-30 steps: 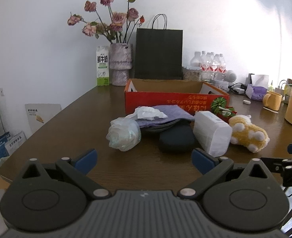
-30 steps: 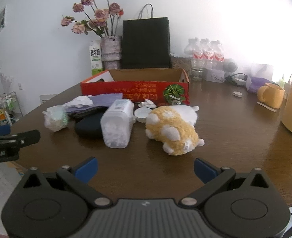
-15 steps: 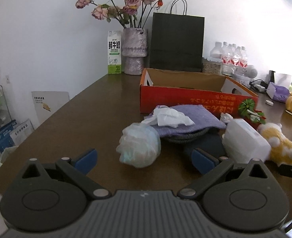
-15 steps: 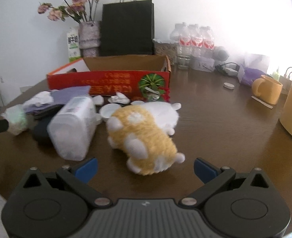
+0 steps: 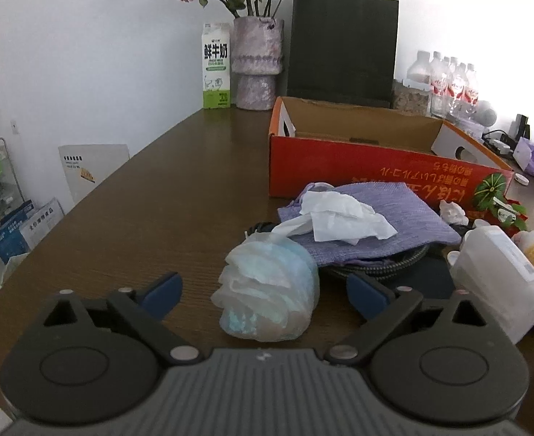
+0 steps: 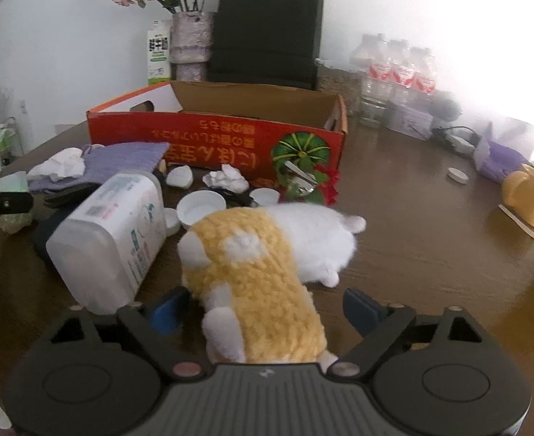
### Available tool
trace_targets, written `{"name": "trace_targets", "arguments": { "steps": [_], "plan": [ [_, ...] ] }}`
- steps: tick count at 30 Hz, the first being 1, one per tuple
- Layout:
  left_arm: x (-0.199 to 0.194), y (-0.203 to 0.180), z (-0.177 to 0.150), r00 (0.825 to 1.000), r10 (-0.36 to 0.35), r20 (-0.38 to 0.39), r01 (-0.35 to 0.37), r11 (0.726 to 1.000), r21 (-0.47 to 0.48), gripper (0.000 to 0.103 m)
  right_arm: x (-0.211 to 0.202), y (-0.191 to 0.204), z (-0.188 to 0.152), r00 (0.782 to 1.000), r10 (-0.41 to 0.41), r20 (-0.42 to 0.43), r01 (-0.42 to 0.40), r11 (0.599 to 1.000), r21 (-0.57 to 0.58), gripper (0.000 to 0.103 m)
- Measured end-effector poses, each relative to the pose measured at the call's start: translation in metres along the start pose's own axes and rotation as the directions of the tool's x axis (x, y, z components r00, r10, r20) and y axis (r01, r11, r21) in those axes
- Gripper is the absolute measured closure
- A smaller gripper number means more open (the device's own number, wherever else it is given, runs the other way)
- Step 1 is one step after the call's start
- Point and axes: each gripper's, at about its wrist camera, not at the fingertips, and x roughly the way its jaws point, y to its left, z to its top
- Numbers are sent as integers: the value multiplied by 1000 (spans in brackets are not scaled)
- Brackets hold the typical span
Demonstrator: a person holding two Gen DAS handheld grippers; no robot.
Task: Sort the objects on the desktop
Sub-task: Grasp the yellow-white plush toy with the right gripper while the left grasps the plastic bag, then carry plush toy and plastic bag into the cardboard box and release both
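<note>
The left tool (image 5: 265, 292) points forward and down toward the counter (image 5: 158, 210). Its two blue-padded fingers (image 5: 161, 290) stand wide apart, and its jaws are closing with a bag (image 5: 267, 290) between them; the pads are clear of it on both sides.

The right tool (image 6: 259, 307) tilts down likewise (a shade steeper, it seems). Its jaws are closing too, around a toy (image 6: 256, 283). The left pad sits just beside the toy, whether touching I cannot tell, and the right pad stands apart. The left tool's tip shows at the left edge of the right wrist view.
</note>
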Motion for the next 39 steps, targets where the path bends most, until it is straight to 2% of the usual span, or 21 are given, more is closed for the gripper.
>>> {"name": "trace_targets", "arguments": {
  "steps": [2, 3, 6, 8, 9, 11, 18, 24, 28, 33, 37, 39],
  "plan": [
    [1, 0, 0, 1000, -10, -6, 10, 1000, 6, 10, 1, -1, 2, 1000, 16, 0, -16, 1000, -6, 21],
    [2, 0, 0, 1000, -13, -7, 13, 1000, 8, 17, 1, 0, 3, 1000, 24, 0, -24, 1000, -9, 23],
    [6, 1, -1, 999, -35, -24, 35, 999, 3, 33, 2, 1, 3, 998, 57, -5, -57, 998, -15, 38],
    [9, 2, -2, 998, -51, -36, 50, 999, -4, 44, 3, 1, 2, 998, 69, -10, -69, 998, -15, 53],
    [10, 3, -3, 997, -63, -42, 63, 998, -12, 52, 3, 1, 1, 997, 73, -10, -73, 997, -14, 54],
    [9, 5, -4, 997, -71, -40, 70, 997, -25, 56, 0, 0, 0, 997, 77, -1, -77, 997, -4, 55],
    [-9, 11, -6, 998, -63, -18, 62, 998, -29, 58, -16, 3, -3, 996, 81, 37, -81, 997, 9, 56],
    [-35, 17, 8, 996, -66, 52, 67, 998, -18, 58, -35, 5, 5, 993, 72, 96, -71, 997, -14, 56],
    [-46, 13, 39, 987, -86, 135, 82, 996, 34, 58, -45, 5, 28, 984, 72, 162, -63, 996, -61, 56],
    [-43, -9, 92, 967, -128, 222, 107, 989, 106, 58, -46, 4, 78, 963, 69, 260, -39, 992, -117, 56],
    [-27, -29, 136, 955, -165, 245, 143, 984, 105, 58, -31, 6, 123, 950, 70, 303, -32, 991, -130, 56],
    [-12, -40, 159, 956, -176, 234, 157, 983, 96, 58, -18, 8, 146, 949, 76, 306, -38, 991, -129, 56]
  ]
}}
